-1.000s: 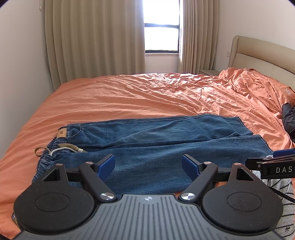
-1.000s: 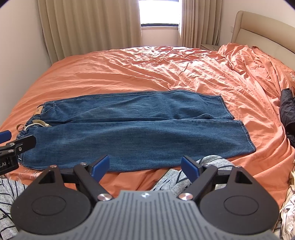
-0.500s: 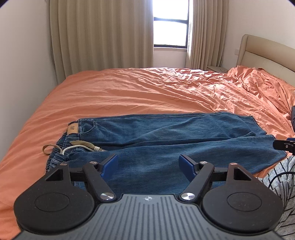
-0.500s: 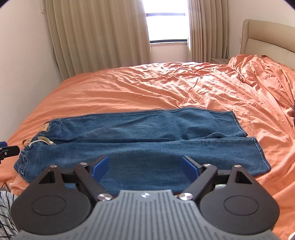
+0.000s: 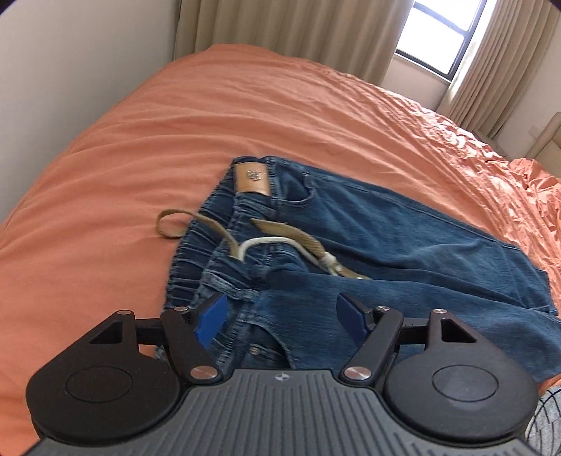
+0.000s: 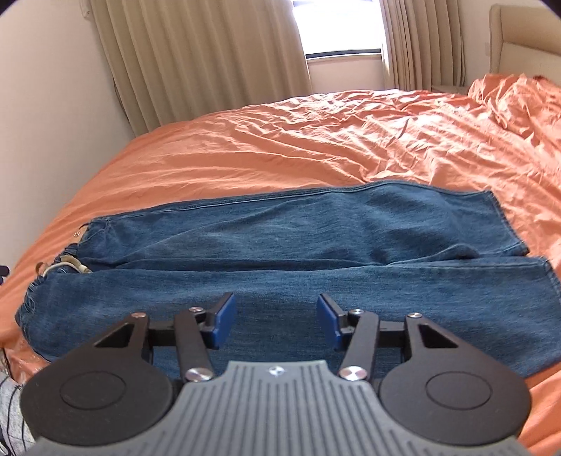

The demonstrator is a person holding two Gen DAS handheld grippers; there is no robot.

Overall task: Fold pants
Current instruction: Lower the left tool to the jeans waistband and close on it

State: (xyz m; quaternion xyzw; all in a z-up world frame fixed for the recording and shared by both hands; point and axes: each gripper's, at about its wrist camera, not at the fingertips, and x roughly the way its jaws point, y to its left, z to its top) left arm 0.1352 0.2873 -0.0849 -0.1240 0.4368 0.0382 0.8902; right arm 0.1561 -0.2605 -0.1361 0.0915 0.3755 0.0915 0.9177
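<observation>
Blue jeans (image 6: 280, 252) lie flat across the orange bed, waist to the left and hems to the right. In the left wrist view the elastic waistband (image 5: 217, 266) with a tan drawstring (image 5: 291, 235) and a tan leather patch (image 5: 252, 179) is close in front. My left gripper (image 5: 280, 315) is open and empty, just above the near waist corner. My right gripper (image 6: 275, 319) is open and empty, low over the near leg of the jeans around its middle.
The orange bedsheet (image 6: 315, 140) is rumpled toward the right, where a beige headboard (image 6: 526, 31) stands. Beige curtains (image 6: 196, 59) and a window (image 6: 336, 28) are behind the bed. A wall (image 5: 70, 70) runs along the left side.
Both grippers have dropped and moved in toward the jeans. The left one swung left to the waistband; the right one came down over the near leg. Both stay open.
</observation>
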